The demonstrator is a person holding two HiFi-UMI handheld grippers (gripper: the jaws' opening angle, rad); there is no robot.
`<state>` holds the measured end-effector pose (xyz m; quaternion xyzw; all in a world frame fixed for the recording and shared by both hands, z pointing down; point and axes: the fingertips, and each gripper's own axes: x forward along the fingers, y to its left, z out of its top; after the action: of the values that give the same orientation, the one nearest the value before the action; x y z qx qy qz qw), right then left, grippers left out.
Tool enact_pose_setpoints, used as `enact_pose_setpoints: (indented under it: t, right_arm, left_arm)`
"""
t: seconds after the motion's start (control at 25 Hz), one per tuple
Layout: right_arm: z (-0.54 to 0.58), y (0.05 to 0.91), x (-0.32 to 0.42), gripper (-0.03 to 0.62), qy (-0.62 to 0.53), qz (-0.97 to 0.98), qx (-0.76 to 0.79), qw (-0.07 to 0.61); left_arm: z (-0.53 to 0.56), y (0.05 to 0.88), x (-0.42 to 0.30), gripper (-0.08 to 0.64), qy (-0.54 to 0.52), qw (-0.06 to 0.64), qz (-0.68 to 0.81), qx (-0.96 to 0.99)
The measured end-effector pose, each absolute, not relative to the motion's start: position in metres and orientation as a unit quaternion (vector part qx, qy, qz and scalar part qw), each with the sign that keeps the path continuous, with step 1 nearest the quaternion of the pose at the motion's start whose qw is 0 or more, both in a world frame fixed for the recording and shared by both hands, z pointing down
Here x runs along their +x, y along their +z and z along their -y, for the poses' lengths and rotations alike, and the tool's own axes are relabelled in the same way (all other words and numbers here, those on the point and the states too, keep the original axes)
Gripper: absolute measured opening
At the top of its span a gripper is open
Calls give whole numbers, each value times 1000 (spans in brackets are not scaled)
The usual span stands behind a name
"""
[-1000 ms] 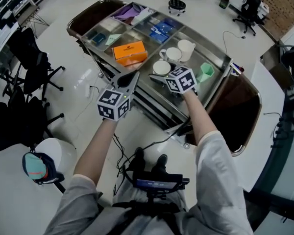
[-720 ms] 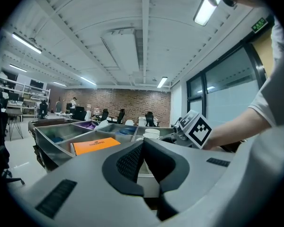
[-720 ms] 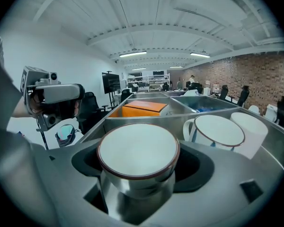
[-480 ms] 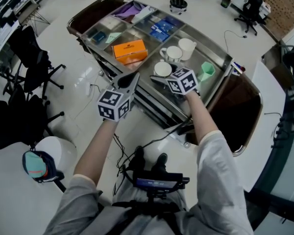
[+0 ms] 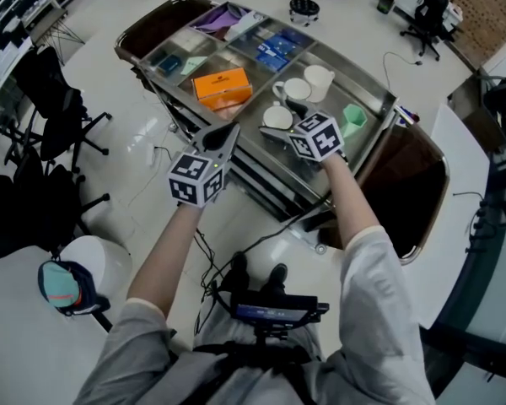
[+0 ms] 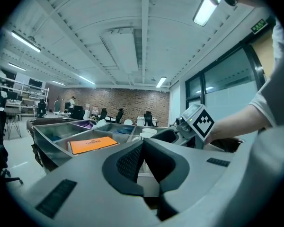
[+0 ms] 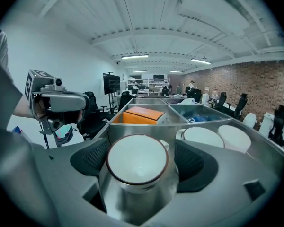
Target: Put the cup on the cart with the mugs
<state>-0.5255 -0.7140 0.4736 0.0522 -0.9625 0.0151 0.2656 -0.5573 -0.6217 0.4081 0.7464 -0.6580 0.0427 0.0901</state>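
Observation:
A white cup with a dark rim (image 7: 137, 160) stands on the steel floor of a cart compartment (image 7: 132, 207). It sits between the jaws of my right gripper (image 7: 142, 159), which are opening, with a gap showing beside the right pad (image 7: 193, 161). In the head view the cup (image 5: 276, 116) is just in front of two white mugs (image 5: 297, 89), and the right gripper (image 5: 283, 123) reaches over the cart's near rim (image 5: 236, 152). My left gripper (image 5: 228, 132) hangs shut and empty in front of the cart, its pads (image 6: 132, 162) pressed together.
The steel cart also holds an orange box (image 5: 223, 88), blue packs (image 5: 277, 51) and a green cup (image 5: 352, 123) in other compartments. Black office chairs (image 5: 51, 108) stand on the floor to the left. Cables lie on the floor by my feet (image 5: 253, 251).
The right gripper's jaws have spread away from the cup, which stays in the same compartment. The right hand shifted slightly to the right. The left gripper has not moved.

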Motion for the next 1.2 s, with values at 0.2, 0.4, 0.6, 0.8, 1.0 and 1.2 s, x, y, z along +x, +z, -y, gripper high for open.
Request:
enact_pose_setpoints:
  t: [0.2,0.4,0.6,0.8,1.0,1.2]
  right_arm:
    - [705,435,-507,437,0,967,88,237]
    - [683,384,-477,437,9,977,133,168]
    - [651,352,-432,415,21,978,176,114]
    - [632,358,-383,283,46,966,229,106]
    - [612,380,-334,200,76,953,273,110]
    - [596,391,-286,142,95,931,341,89]
  left_arm:
    - [614,395,-557,3,34,81,660,746]
    - [598,387,-550,3,30,77,658,748]
    - [581,396,-539,3,36,79,656,750]
    - [561,407,-532,3,36,86,659,746]
    - [538,410,-527,3,44,78,665,741]
    - [514,418,-526,3,47,82,674,733]
